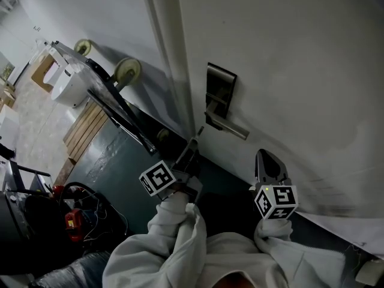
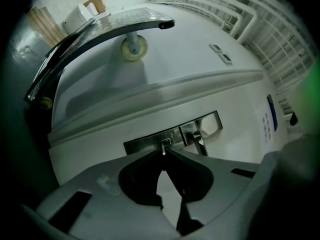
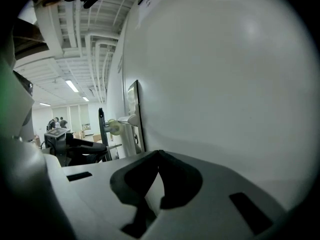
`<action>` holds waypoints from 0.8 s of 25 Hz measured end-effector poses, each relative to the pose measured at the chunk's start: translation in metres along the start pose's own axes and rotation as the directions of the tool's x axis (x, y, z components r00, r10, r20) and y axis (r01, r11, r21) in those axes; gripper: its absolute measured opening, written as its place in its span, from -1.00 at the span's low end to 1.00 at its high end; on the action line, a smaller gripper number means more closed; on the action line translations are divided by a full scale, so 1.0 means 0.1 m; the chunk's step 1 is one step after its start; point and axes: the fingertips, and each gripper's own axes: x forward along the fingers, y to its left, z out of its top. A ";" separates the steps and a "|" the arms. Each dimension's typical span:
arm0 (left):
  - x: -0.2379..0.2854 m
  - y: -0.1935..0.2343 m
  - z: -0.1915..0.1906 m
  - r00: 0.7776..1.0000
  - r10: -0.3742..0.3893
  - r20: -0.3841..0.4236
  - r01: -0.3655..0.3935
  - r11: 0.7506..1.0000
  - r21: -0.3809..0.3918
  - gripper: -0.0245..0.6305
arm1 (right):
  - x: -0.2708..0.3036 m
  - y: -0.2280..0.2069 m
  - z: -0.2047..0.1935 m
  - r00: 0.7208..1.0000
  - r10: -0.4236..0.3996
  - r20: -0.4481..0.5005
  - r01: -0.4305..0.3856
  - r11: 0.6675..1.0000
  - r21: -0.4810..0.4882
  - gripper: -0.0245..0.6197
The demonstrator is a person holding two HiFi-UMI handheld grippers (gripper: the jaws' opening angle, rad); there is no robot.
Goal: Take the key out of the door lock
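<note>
White door [image 1: 288,53] fills the scene. The left gripper [image 2: 163,152] pinches the small key [image 2: 163,146] in its jaw tips, right at the lock plate [image 2: 147,143]; I cannot tell whether the blade is clear of it. Off to that plate's right, the right gripper [image 3: 159,153] is closed and empty.

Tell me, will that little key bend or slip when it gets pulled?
The key looks like thin metal, so it probably stays stiff. It is tiny, so it is likely very light. The left gripper pinches only its end, so the smooth metal might slip or twist if pulled crooked.
</note>
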 end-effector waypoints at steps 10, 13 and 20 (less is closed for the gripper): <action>-0.17 -0.14 0.06 0.997 0.058 -0.049 -0.035 0.924 0.381 -0.85 | 0.06 0.03 0.01 1.000 0.017 0.001 -0.017 1.000 -0.004 -0.76; -0.18 -0.24 0.08 0.996 0.081 -0.044 -0.048 0.864 0.501 -0.85 | 0.05 0.01 0.04 1.000 0.016 0.006 -0.016 1.000 -0.005 -0.76; -0.15 -0.48 0.02 0.993 0.107 -0.038 -0.044 0.673 0.739 -0.85 | 0.02 -0.09 0.13 0.999 0.007 0.039 -0.006 1.000 -0.024 -0.76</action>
